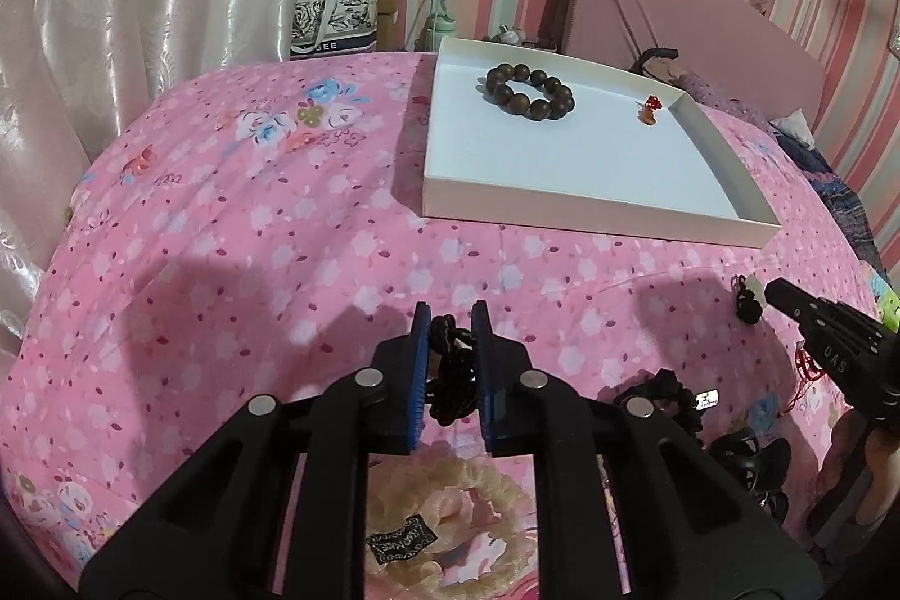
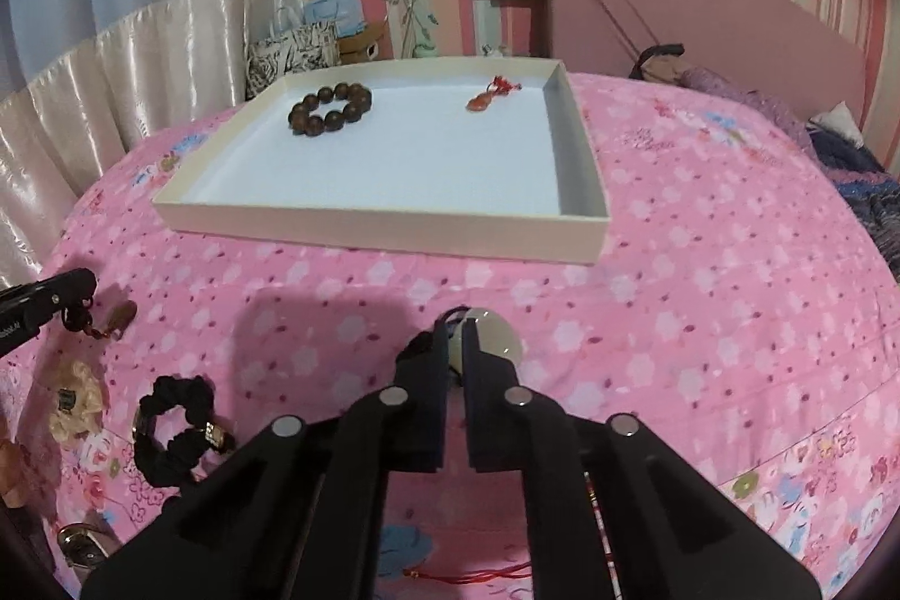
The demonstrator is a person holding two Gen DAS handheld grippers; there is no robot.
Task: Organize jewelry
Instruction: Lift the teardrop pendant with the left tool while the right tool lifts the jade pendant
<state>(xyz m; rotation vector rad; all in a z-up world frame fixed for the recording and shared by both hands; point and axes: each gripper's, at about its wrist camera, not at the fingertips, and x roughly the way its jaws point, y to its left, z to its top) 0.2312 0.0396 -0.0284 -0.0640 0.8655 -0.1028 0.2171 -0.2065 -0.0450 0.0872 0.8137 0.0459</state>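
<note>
The left gripper (image 1: 453, 319) is clamped on a dark knotted cord (image 1: 450, 364), which is bunched between its blue pads (image 1: 419, 375) and hangs below them over the pink flowered bedspread (image 1: 225, 262). In the right wrist view that same gripper comes in at 9 o'clock with the cord's dark beads and a brownish pendant (image 2: 121, 316) dangling from its tip.

The right gripper (image 2: 457, 338) is closed narrow on a pale round stone (image 2: 495, 338) (a pendant, by the dark cord at its top), which bulges out past the right-hand finger. In the left wrist view this gripper enters at 3 o'clock, its tip by a small dark and white piece.

The white tray (image 1: 596, 215) lies on the bedspread toward 12 o'clock of both grippers, well apart from them. Inside it a bracelet of dark wooden beads (image 1: 529, 94) rests near the far left corner, and a small orange charm with a red knot (image 1: 649, 111) lies near the far right wall.

Still on the bedspread: a black scrunchie (image 2: 169, 420) at 8 o'clock in the right wrist view, a cream scrunchie (image 2: 76, 403) just beyond it at 9 o'clock, and a thin red cord (image 2: 484, 572) under the right gripper's body at 6 o'clock.
</note>
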